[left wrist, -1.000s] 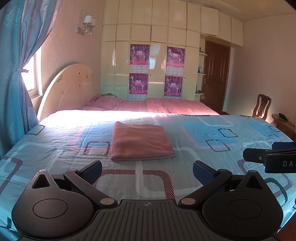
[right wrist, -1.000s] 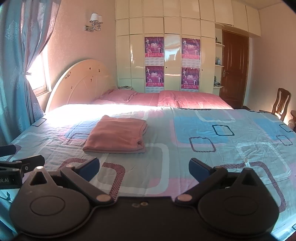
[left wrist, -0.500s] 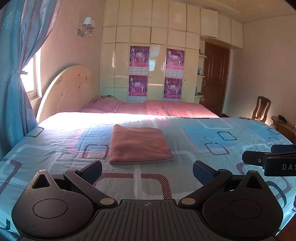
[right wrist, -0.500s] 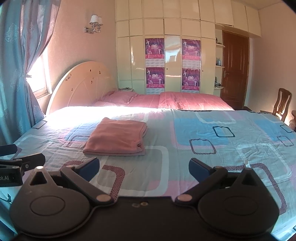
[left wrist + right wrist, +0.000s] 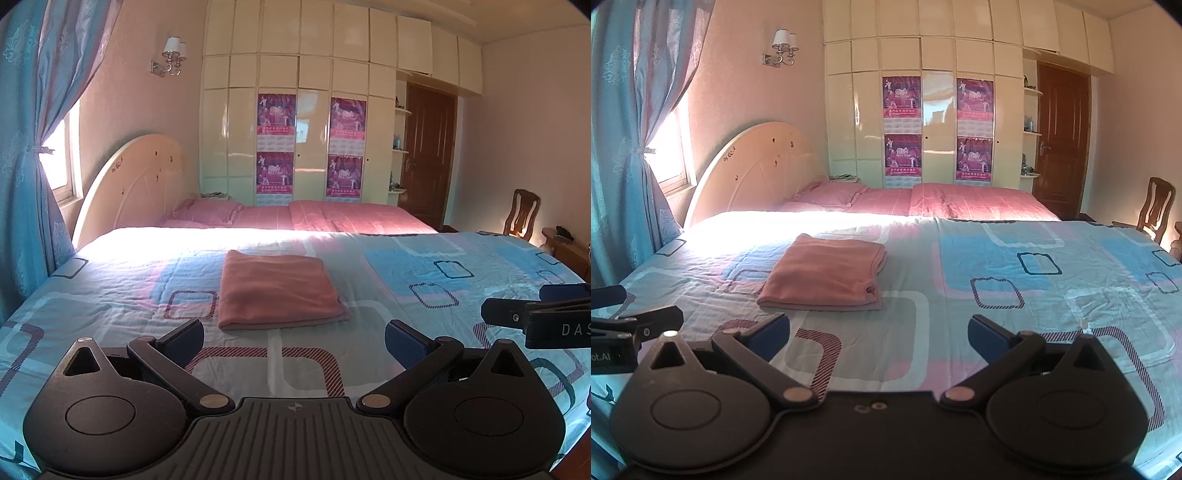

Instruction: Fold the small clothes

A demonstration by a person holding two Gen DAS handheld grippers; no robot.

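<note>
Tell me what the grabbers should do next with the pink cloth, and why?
Probably back away and leave it. The pink cloth already lies folded flat on the bed, and the left gripper and right gripper are open, holding nothing.

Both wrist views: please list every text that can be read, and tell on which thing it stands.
"DAS": white letters on the right gripper's black body, cut by the picture's edge.
"ot.AI": white letters on the left gripper's black body, also cut by the edge.
Posters on the wardrobe: print too small and blurred to read.
</note>
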